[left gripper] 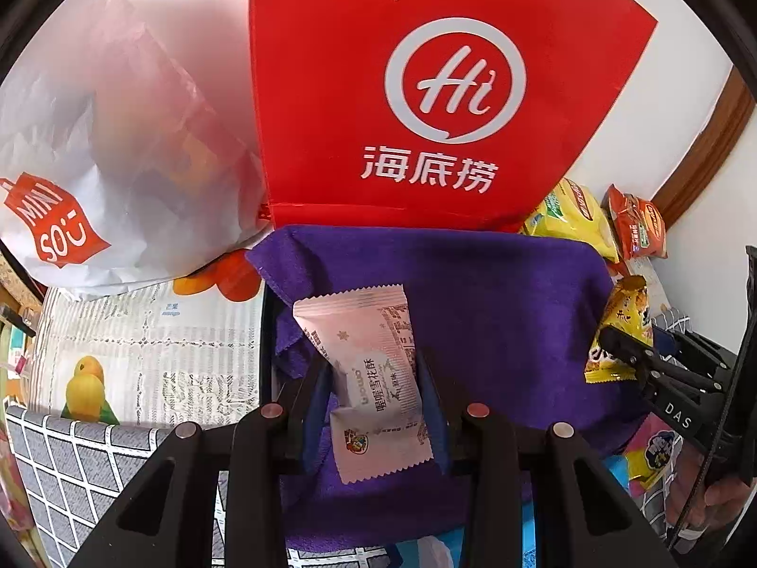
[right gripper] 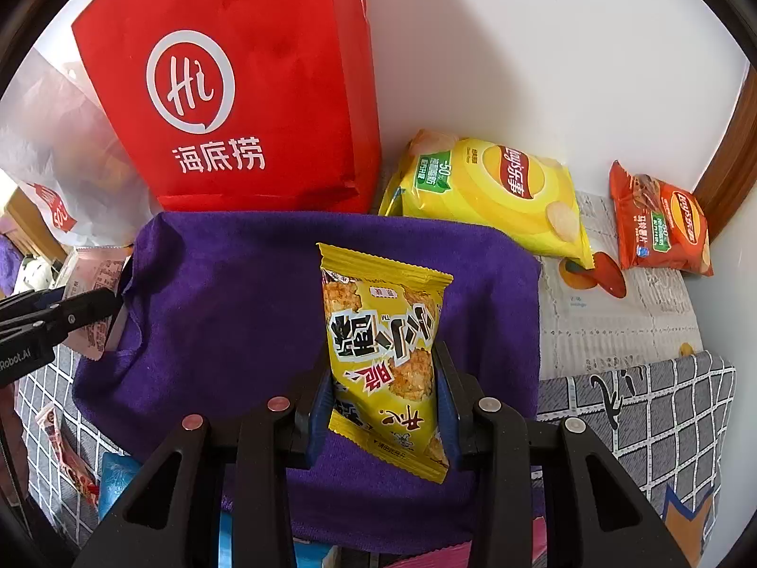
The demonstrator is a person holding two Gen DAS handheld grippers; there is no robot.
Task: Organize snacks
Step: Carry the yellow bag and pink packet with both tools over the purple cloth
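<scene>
A pale pink snack packet (left gripper: 374,378) hangs over a purple towel (left gripper: 497,293), and my left gripper (left gripper: 376,378) is shut on its lower half. My right gripper (right gripper: 385,383) is shut on a yellow rice-cracker packet (right gripper: 383,355), also above the purple towel (right gripper: 227,312). In the left wrist view the right gripper (left gripper: 615,345) shows at the right edge with the yellow packet (left gripper: 615,317). In the right wrist view the left gripper (right gripper: 116,303) shows at the left edge with the pink packet (right gripper: 90,284).
A red paper bag (right gripper: 246,94) stands behind the towel, with a white plastic bag (left gripper: 94,151) to its left. A yellow crisp bag (right gripper: 497,194) and an orange crisp bag (right gripper: 662,227) lie by the wall at the right. Small packets (right gripper: 66,459) lie on the grid cloth (right gripper: 662,416).
</scene>
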